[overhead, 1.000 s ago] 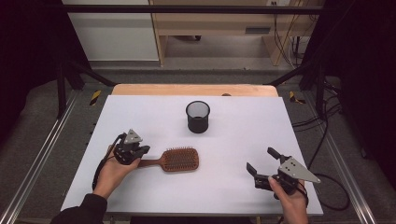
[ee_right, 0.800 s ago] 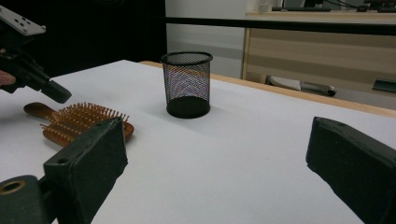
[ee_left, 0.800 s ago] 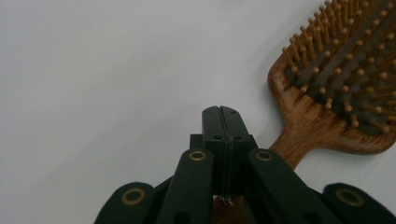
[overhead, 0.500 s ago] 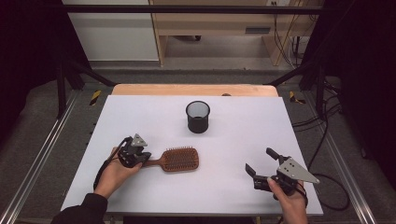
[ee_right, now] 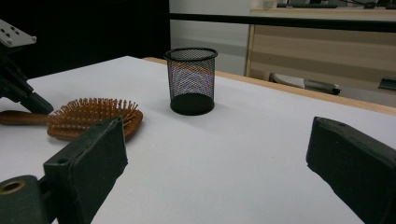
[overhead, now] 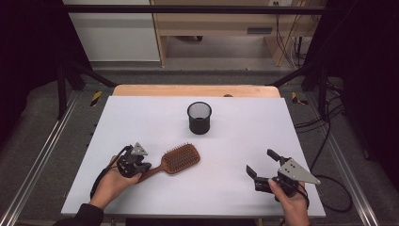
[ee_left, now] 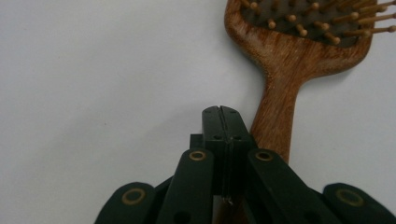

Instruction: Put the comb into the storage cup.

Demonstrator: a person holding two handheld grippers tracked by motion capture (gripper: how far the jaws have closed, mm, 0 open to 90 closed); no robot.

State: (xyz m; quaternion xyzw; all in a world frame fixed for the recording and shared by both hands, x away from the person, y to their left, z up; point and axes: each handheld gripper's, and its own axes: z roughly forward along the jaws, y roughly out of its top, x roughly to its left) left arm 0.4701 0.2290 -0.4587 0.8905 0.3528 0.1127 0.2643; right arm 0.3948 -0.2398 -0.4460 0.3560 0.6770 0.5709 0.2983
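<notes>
High view: the brown wooden paddle hairbrush (overhead: 176,160) is seen lying bristles up at lower left of centre on the white table (overhead: 244,132). Its handle is met by the left gripper (overhead: 141,166), whose jaws are pressed together beside it, holding nothing. The right gripper (overhead: 261,163), lower right, is held wide open and empty. The black mesh cup (overhead: 199,117) stands upright above centre.

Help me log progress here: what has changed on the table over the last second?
Very little. The left gripper has crept slightly along the handle of the wooden hairbrush, its jaws shut beside the handle rather than around it. The brush lies where it was, bristles up. The right gripper stays open near the table's front right, and the mesh cup has not moved.
</notes>
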